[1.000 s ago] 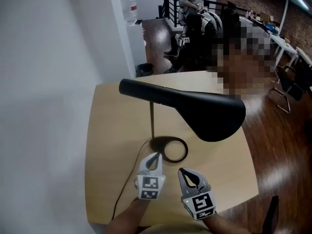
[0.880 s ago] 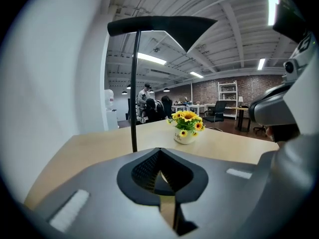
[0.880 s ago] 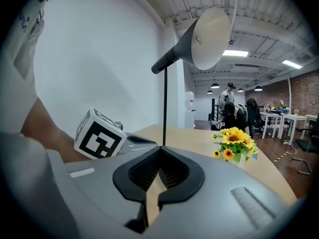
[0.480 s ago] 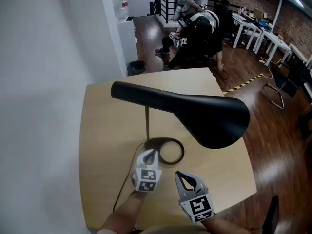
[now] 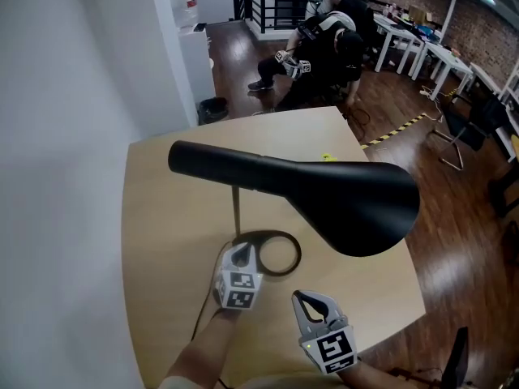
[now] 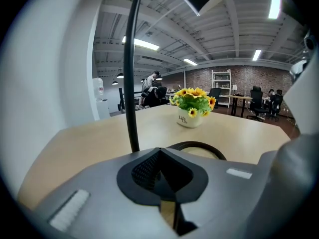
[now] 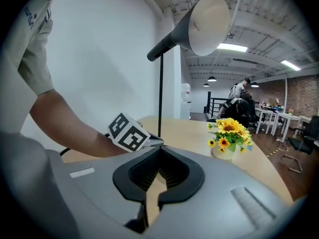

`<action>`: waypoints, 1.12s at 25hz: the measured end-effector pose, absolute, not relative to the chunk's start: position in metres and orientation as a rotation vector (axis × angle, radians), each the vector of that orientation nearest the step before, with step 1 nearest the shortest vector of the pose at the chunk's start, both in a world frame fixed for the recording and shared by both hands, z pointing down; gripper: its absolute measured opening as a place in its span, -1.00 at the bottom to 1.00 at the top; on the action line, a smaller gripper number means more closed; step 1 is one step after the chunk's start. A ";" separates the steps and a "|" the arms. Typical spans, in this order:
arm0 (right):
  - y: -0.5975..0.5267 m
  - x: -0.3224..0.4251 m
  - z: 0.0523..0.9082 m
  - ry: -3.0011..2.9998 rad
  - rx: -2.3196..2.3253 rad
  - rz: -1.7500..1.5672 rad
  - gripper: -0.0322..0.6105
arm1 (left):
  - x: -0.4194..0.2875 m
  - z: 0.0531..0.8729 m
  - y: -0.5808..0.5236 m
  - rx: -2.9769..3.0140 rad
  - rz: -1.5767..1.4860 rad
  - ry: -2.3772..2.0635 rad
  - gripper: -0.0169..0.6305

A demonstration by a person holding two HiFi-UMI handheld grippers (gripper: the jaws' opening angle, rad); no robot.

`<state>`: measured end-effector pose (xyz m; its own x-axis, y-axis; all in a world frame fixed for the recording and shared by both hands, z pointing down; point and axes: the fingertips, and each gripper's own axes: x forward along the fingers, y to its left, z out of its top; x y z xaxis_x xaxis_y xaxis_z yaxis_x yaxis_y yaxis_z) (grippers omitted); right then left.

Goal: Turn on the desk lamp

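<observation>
A black desk lamp stands on the round wooden table (image 5: 162,209). It has a wide shade (image 5: 357,205), a thin stem (image 5: 236,213) and a ring base (image 5: 274,252). My left gripper (image 5: 242,256) is shut, its tip at the ring base's left side beside the stem's foot. Seen from the left gripper (image 6: 159,150), the stem (image 6: 130,83) rises just ahead and the ring base (image 6: 199,147) lies right of the tip. Nearer my body, my right gripper (image 5: 312,302) is shut and empty. From the right gripper (image 7: 160,148), the shade's pale inside (image 7: 207,24) shows overhead.
A black cord (image 5: 203,310) runs from the lamp base to the table's near edge. A white pot of yellow flowers (image 6: 192,106) stands beyond the base, under the shade. A white wall (image 5: 65,136) is close on the left. People and desks (image 5: 324,39) are far behind.
My left gripper has moved forward to the lamp's ring base. The right gripper has stayed near my body. The head view has shifted slightly.
</observation>
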<state>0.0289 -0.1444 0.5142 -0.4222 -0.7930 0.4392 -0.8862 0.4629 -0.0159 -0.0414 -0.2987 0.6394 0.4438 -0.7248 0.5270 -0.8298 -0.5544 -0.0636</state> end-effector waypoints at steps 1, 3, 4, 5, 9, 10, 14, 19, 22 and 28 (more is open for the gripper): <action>-0.145 0.030 0.515 -2.340 1.418 0.352 -0.90 | -0.041 0.643 -0.301 2.485 0.760 -1.356 -0.97; -0.146 0.031 0.517 -2.327 1.427 0.363 -0.90 | -0.040 0.648 -0.303 2.480 0.769 -1.345 -0.97; -0.146 0.032 0.518 -2.322 1.431 0.364 -0.90 | -0.039 0.651 -0.304 2.482 0.779 -1.338 -0.97; -0.146 0.033 0.519 -2.319 1.434 0.365 -0.90 | -0.038 0.654 -0.304 2.482 0.789 -1.335 -0.97; -0.146 0.034 0.523 -2.309 1.433 0.359 -0.90 | -0.042 0.663 -0.307 2.455 0.796 -1.333 -0.97; -0.145 0.035 0.524 -2.306 1.434 0.360 -0.90 | -0.041 0.664 -0.308 2.455 0.795 -1.332 -0.97; -0.147 0.034 0.526 -2.294 1.437 0.384 -0.90 | -0.040 0.667 -0.310 2.449 0.815 -1.309 -0.97; -0.149 0.028 0.525 -2.294 1.434 0.399 -0.90 | -0.043 0.666 -0.311 2.458 0.816 -1.312 -0.97; -0.150 0.027 0.533 -2.290 1.421 0.413 -0.90 | -0.042 0.667 -0.314 2.470 0.794 -1.309 -0.97; -0.151 0.026 0.534 -2.289 1.414 0.420 -0.90 | -0.042 0.672 -0.315 2.478 0.793 -1.292 -0.97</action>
<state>0.0255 -0.1514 0.5335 -0.3977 -0.7727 0.4947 -0.8980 0.4385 -0.0369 -0.0420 -0.3148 0.6723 0.4629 -0.6844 0.5634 -0.8121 -0.5822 -0.0399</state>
